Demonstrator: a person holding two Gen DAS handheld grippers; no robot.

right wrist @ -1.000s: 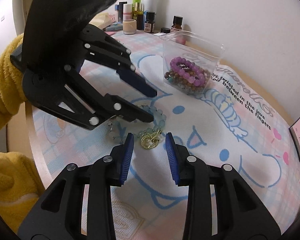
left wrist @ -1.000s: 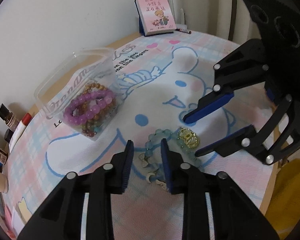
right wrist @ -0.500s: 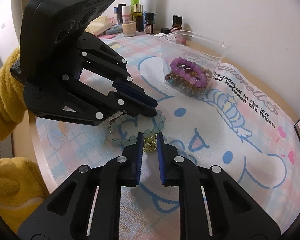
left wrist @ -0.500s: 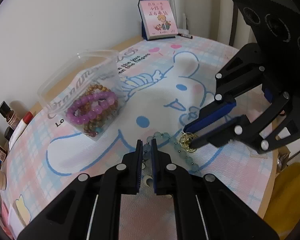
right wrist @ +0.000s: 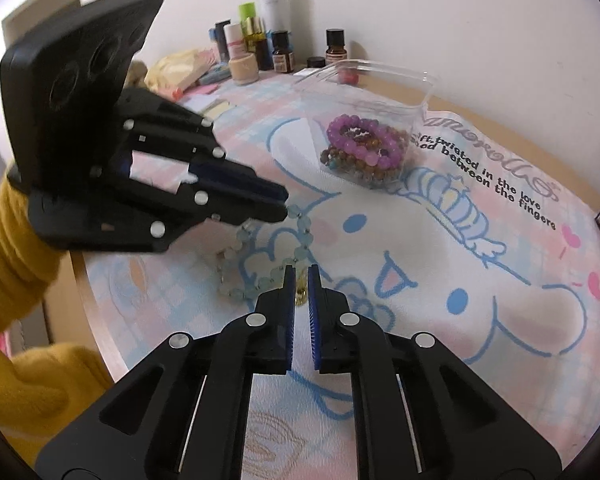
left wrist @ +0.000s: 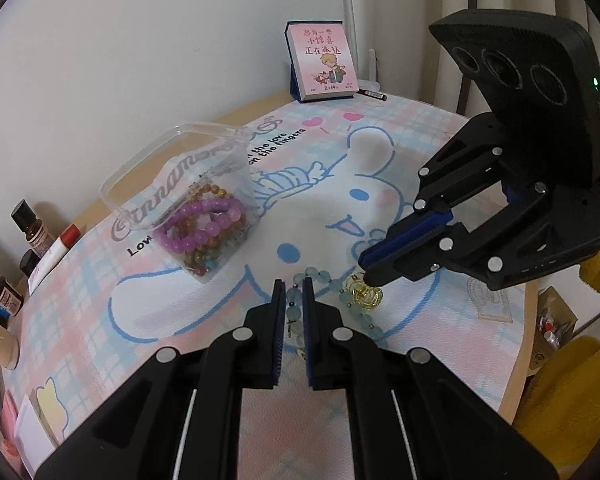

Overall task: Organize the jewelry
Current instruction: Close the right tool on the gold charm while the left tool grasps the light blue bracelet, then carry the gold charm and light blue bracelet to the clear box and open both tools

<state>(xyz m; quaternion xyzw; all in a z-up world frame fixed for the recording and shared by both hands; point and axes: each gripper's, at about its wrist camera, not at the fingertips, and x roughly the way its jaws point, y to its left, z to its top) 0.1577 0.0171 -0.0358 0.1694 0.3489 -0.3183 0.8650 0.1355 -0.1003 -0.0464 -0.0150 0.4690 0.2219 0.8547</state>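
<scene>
Pale green glass-like beads make up the bracelet [left wrist: 320,300] lying on the printed mat [left wrist: 380,184] near its front edge, well apart from the clear plastic box [left wrist: 188,200] that already holds purple and brown bracelets toward the back edge. The left gripper [left wrist: 292,292] is pressed together on one bead of the strand; the right gripper [right wrist: 299,280] pinches the small gold ring cluster [left wrist: 365,294] lying just beside the beads. The strand looks light and floppy, likely on elastic, so it should sag and swing when lifted; round beads are slippery, so gripping across the cord between two beads seems safer. The gold piece looks thin, light, easily dropped
</scene>
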